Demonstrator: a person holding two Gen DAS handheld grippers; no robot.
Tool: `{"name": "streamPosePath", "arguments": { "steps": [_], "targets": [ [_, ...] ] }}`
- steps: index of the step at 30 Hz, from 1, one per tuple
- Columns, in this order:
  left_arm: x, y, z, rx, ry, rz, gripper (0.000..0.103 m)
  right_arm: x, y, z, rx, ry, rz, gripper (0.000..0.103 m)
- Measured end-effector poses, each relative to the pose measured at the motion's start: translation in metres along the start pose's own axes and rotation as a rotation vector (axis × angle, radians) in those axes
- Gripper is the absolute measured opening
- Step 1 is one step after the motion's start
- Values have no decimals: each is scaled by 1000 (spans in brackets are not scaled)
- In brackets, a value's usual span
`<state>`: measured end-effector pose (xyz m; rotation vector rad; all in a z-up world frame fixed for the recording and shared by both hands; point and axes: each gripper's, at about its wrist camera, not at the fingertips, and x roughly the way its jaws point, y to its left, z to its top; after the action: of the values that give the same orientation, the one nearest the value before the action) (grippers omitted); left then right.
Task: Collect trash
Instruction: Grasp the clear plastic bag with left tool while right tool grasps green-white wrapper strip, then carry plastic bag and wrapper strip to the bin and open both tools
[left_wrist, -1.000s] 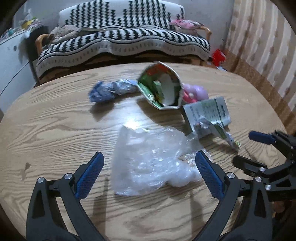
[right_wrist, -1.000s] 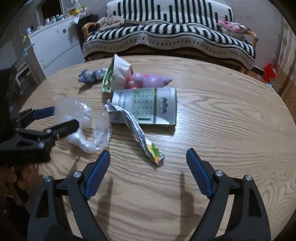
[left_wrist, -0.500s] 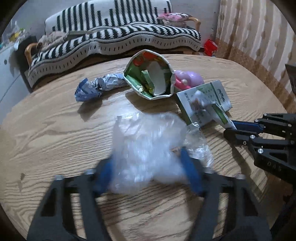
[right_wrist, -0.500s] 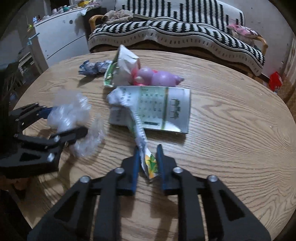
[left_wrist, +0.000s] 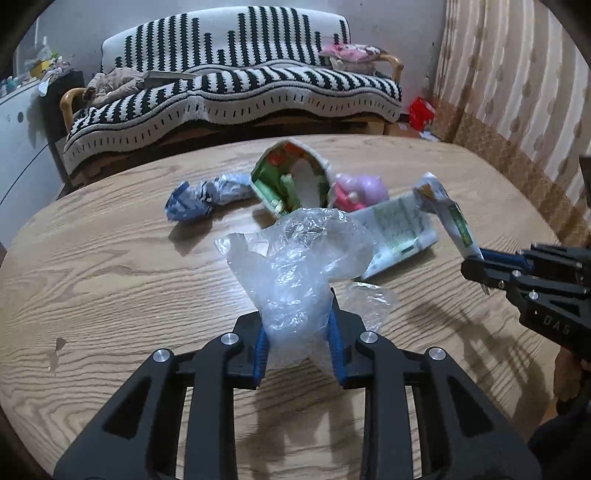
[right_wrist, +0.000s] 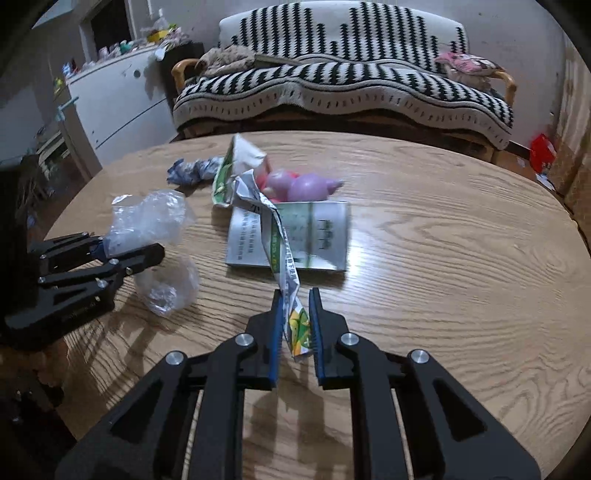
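Note:
A crumpled clear plastic bag (left_wrist: 299, 251) sticks up between the pads of my left gripper (left_wrist: 298, 314). Its jaws are closing and squeeze the bag's lower part, while a loose flap (left_wrist: 369, 299) trails on the wooden table (left_wrist: 110, 277). My right gripper (right_wrist: 295, 295) is shut on the lower end of a long twisted paper wrapper (right_wrist: 280, 240), white with green print. The wrapper rises slanting over a green-and-white leaflet (right_wrist: 317, 236). In the right wrist view the left gripper (right_wrist: 131, 246) and its bag (right_wrist: 151, 218) show at the left.
Farther back on the table lie an open green snack bag (left_wrist: 291, 181), a crumpled blue wrapper (left_wrist: 207, 195) and a pink plastic toy (left_wrist: 362, 190). Behind the table stands a sofa with a striped blanket (left_wrist: 240, 92). A white cabinet (right_wrist: 118, 103) is at the left.
Both grippers went from wide open to closed: the left on the plastic bag, the right on the twisted wrapper. Bag and wrapper have since come up off the table.

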<state>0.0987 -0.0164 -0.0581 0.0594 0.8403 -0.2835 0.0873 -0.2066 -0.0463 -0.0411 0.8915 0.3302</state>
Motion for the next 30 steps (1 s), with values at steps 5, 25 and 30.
{"name": "streamPosePath", "arguments": {
  "steps": [5,25,30],
  "targets": [
    [-3,-32,12,19,-11,-32,26,-31,-32,-15,50,-18,-55,14],
    [14,-303,28,250,-1,-285,26,-198,-263,-167,454,-95,-361,14],
    [15,-380,16,316,15,-382,26,-242,-315,-226,580,-111,-438,14]
  ]
}}
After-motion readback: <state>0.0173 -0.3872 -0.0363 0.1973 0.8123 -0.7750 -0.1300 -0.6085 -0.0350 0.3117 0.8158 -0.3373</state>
